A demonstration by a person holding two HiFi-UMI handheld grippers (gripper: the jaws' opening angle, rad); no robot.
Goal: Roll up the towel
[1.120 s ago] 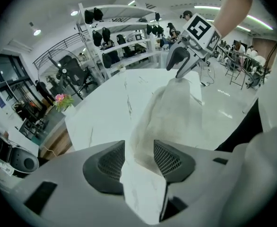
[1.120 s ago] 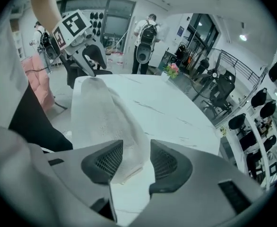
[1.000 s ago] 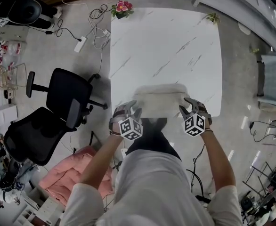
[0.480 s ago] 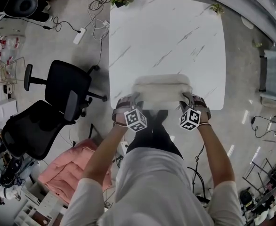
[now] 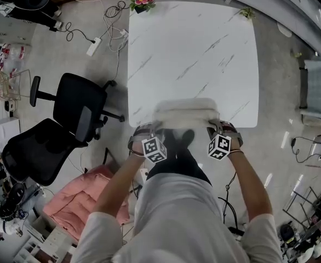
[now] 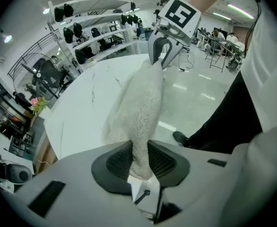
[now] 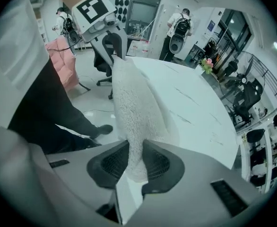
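Head view: one towel [image 5: 185, 112], a pale folded band, sits at the near edge of the one table [image 5: 193, 48], right in front of the person. Left gripper [image 5: 145, 131] is at its left end and right gripper [image 5: 222, 129] at its right end, so two grippers in play; two office chairs [image 5: 81, 106] stand on the floor to the left. Left gripper view: the jaws have just been closing and now pinch the towel's end between the pads [image 6: 164, 161]. The fluffy edge runs straight across to the other gripper, with the rest draped toward the table. Right gripper view: same story mirrored, the jaws have just been closing and the pads [image 7: 111, 163] are clamped on the towel's other end. Handling guess: light, soft, limp, thick pile, not slippery, not fragile. It will sag between the grips, so hold both near corners and keep the edge taut and level so the roll starts straight
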